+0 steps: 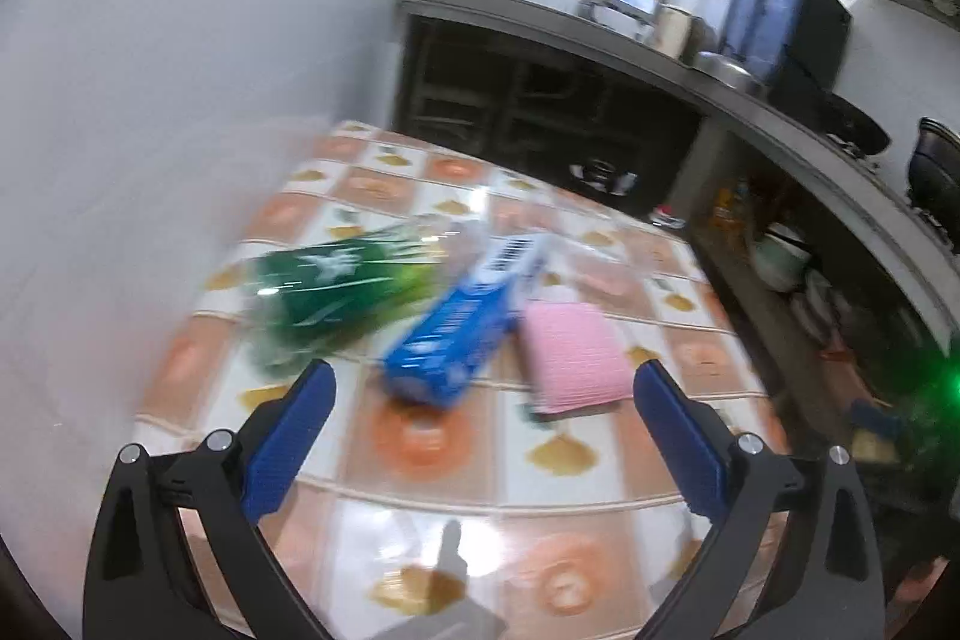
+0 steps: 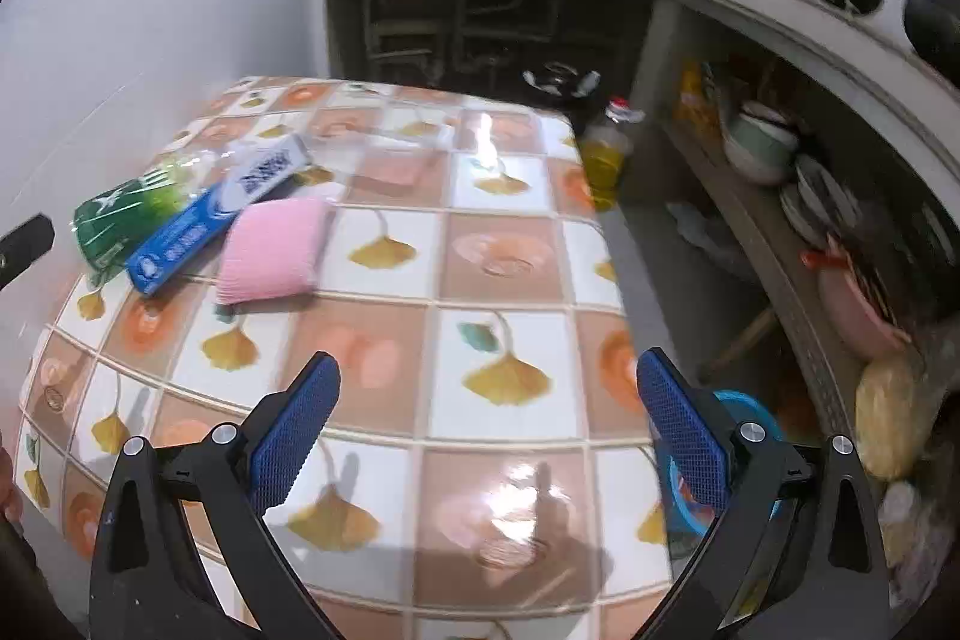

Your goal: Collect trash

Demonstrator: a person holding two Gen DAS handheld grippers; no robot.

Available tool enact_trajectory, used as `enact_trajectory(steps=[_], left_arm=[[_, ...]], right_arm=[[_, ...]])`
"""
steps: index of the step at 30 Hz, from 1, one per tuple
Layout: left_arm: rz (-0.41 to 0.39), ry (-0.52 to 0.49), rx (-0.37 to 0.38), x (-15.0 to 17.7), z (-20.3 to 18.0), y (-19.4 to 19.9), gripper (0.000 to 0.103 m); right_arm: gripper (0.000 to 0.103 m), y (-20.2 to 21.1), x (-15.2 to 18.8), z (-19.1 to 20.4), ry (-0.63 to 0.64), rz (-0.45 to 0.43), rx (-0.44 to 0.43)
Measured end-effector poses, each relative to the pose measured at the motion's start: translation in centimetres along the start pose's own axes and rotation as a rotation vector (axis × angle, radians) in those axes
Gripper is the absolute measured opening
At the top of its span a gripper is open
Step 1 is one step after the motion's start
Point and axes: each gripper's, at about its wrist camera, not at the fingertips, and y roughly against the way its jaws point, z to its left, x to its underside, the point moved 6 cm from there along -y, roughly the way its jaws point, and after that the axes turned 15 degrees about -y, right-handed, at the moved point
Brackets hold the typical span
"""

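Observation:
Three items lie together at the far left of a table [image 2: 498, 244] with a tiled leaf-pattern cloth: a green plastic bottle [image 2: 126, 214], a blue and white toothpaste box [image 2: 204, 226] and a pink sponge [image 2: 273, 244]. The left wrist view shows them close and blurred: the bottle [image 1: 330, 292], the box [image 1: 462, 334], the sponge [image 1: 573, 355]. My left gripper [image 1: 483, 382] is open, hovering just before the box with nothing between its fingers. My right gripper [image 2: 486, 376] is open over the table's near middle, well short of the items. A black part of the left gripper [image 2: 24, 241] shows at the far left.
A white wall [image 2: 120, 10] borders the table's left. Past the right edge stand an oil bottle [image 2: 606, 154] and a blue bucket [image 2: 720, 466] on the floor. A grey counter [image 2: 780, 16] with pans and shelves of bowls [image 2: 759, 145] runs behind and to the right.

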Motion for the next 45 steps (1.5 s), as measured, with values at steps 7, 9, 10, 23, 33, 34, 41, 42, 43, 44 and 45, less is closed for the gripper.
enact_trajectory(steps=[7,9,10,23,33,34,41,42,43,44,45], left_arm=[[-0.017,0.016,0.0,1.5,1.8,-0.7,0.098],[-0.023,0.014,0.031,1.6,1.6,-1.1,0.097],[-0.028,0.011,0.048,1.4,1.2,-1.4,0.097],[-0.013,-0.17,0.071,1.0,-0.4,-4.7,0.097],[0.127,-0.265,0.037,1.1,-0.1,-9.1,0.082],[0.143,-0.28,0.025,1.2,-0.1,-9.6,0.077],[0.209,-0.363,0.004,1.9,-0.9,-11.2,0.06],[0.217,-0.37,-0.001,2.0,-1.0,-11.3,0.057],[0.216,-0.379,-0.011,2.0,-1.0,-11.3,0.054],[0.218,-0.393,-0.024,2.1,-1.1,-11.4,0.052],[0.219,-0.408,-0.036,2.1,-1.1,-11.4,0.048]], right_arm=[[0.095,-0.4,-0.6,2.4,0.022,0.006,-0.117],[0.095,-0.6,-1.2,2.7,-0.023,0.032,-0.206],[0.095,-0.9,-1.4,3.1,-0.038,0.05,-0.247],[0.095,-10.5,-1.9,12.6,0.068,0.348,-0.387],[0.095,-14.3,-0.8,15.9,0.148,0.401,-0.344],[0.095,-14.6,-0.6,16.1,0.157,0.402,-0.337],[0.095,-15.4,0.1,15.9,0.18,0.407,-0.307],[0.094,-15.4,0.1,15.8,0.176,0.408,-0.309],[0.093,-15.5,0.1,15.7,0.177,0.402,-0.31],[0.092,-15.4,0.1,15.6,0.178,0.4,-0.309],[0.088,-15.3,0.1,15.5,0.179,0.397,-0.308]])
